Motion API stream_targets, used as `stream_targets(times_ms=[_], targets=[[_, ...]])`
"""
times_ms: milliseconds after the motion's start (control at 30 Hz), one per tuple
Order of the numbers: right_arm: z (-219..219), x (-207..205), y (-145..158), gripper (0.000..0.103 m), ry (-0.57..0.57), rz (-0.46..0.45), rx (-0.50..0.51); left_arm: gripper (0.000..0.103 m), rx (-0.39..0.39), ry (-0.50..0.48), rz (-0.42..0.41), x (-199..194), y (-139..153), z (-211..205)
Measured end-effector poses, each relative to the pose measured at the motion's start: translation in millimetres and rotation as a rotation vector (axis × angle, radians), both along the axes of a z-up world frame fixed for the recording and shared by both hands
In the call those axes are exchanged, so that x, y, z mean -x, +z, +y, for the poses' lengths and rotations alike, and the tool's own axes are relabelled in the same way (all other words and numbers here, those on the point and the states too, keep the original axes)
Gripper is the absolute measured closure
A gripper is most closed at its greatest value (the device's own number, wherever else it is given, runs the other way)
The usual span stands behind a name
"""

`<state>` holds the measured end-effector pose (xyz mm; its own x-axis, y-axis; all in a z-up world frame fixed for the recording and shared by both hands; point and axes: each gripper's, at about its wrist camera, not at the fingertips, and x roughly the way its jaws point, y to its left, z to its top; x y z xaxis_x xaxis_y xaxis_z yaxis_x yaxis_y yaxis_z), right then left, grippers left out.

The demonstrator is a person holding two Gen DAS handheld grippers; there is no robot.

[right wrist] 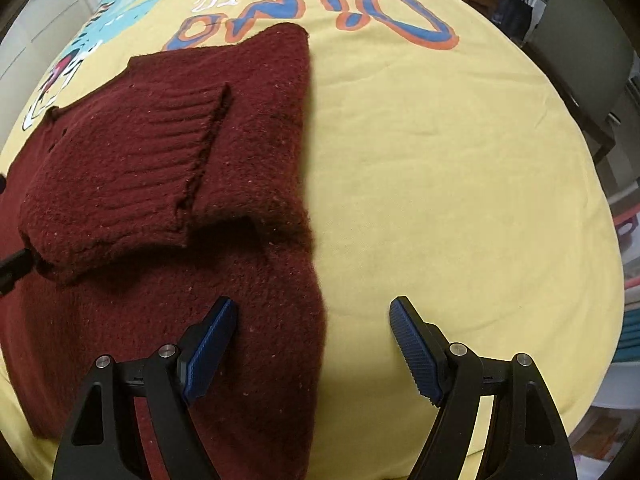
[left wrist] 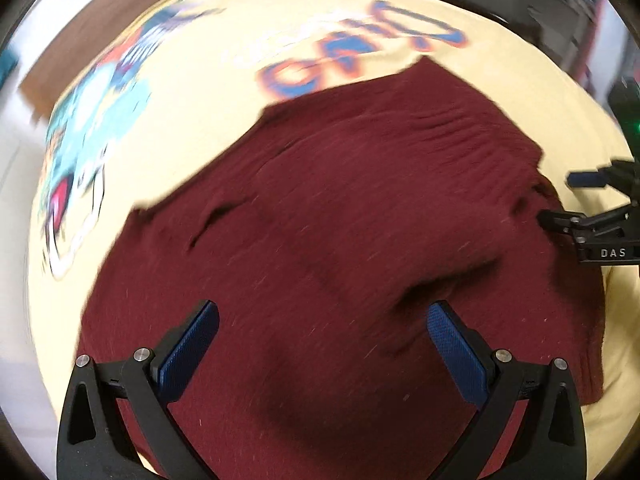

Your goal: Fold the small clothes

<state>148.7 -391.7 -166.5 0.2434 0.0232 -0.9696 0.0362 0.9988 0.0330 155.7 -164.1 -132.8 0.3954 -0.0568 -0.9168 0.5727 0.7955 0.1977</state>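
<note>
A dark red knitted sweater (left wrist: 340, 220) (right wrist: 152, 184) lies on the yellow printed sheet, its ribbed sleeve (right wrist: 132, 160) folded over the body. My left gripper (left wrist: 320, 324) hovers above the sweater's body, open, with nothing between its blue pads. My right gripper (right wrist: 314, 320) stands open over the sweater's right edge, its left pad above the knit and its right pad above bare sheet. The right gripper's fingers (left wrist: 560, 218) also show at the right rim of the left wrist view, beside the sweater's edge. The left wrist view is blurred.
The yellow sheet (right wrist: 440, 160) with a cartoon print and blue-orange lettering (right wrist: 400, 20) covers the whole surface. A grey chair (right wrist: 580, 56) and stacked boxes (right wrist: 628, 280) stand to the right beyond its edge. White floor and a brown panel (left wrist: 92, 40) show at the left.
</note>
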Motion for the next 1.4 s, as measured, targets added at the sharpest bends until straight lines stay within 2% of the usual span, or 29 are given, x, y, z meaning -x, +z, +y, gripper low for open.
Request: stream_targets(times_ms=[100,333,400,467,533,633,667,700,800,900,933,967,1000,1033,1067,1167,1233,1400], targets=[[-9.8,1.0,-0.8,0.023,-0.008,-0.006,-0.017,0.001,-0.073,-0.042,-0.025,-4.8,-10.0,-21.3],[-16.8,-3.5,-7.6,0.023,-0.006,-0.004,-0.029,0.001,-0.187,-0.122,-0.039,-13.7,-36.5,-54.3],[-19.5,-2.5,-9.1,0.023,-0.004,-0.005,-0.027,0.001,-0.193,-0.111,-0.015,-20.1,-40.8,-59.9],[-19.2,-5.5,-10.5,0.023,-0.005,-0.007,-0.026,0.008,-0.169,-0.106,-0.002,-25.6,-40.1,-61.6],[-18.1,-13.5,-12.8,0.023,-0.008,-0.009,-0.025,0.036,-0.147,-0.070,0.036,-35.3,-40.3,-58.4],[-18.8,-21.4,-14.7,0.023,-0.008,-0.009,-0.021,0.064,-0.105,-0.012,0.075,-52.6,-36.8,-48.7],[-13.7,-27.6,-17.8,0.023,-0.005,-0.007,-0.020,0.070,-0.077,0.007,0.085,-58.4,-34.7,-40.8],[-12.4,-31.2,-18.1,0.023,-0.004,-0.008,-0.018,0.080,-0.060,0.024,0.086,-62.3,-32.8,-34.1],[-14.1,-44.1,-18.8,0.023,-0.034,0.003,-0.018,0.093,0.009,0.100,0.089,-76.7,-22.9,-4.1],[-12.0,-58.8,-17.8,0.025,-0.044,-0.001,-0.021,0.095,0.067,0.171,0.077,-85.4,-12.8,28.7],[-5.6,-53.9,-13.2,0.033,-0.042,-0.005,-0.018,0.096,0.079,0.194,0.072,-88.4,-10.4,38.4],[-4.0,-57.7,-12.7,0.048,-0.036,-0.009,-0.021,0.096,0.092,0.216,0.068,-90.4,-6.1,42.2],[-2.5,-62.1,-12.3,0.056,-0.030,-0.011,-0.033,0.096,0.110,0.240,0.065,-91.7,-2.9,49.4],[-0.3,-65.7,-11.8,0.074,-0.024,-0.007,-0.055,0.096,0.122,0.259,0.059,-98.5,5.8,48.4],[3.2,-66.4,-9.8,0.087,-0.018,-0.004,-0.076,0.096,0.134,0.280,0.053,-98.5,7.9,56.0],[8.3,-68.8,-7.3,0.087,-0.012,-0.007,-0.052,0.096,0.164,0.342,0.045,-111.1,12.2,86.1],[11.4,-64.8,-7.9,0.087,-0.010,-0.005,-0.061,0.096,0.168,0.364,0.040,-73.8,20.8,84.8],[8.4,-59.4,-11.5,0.087,-0.029,-0.003,-0.090,0.092,0.164,0.376,0.116,-56.6,-4.3,107.0]])
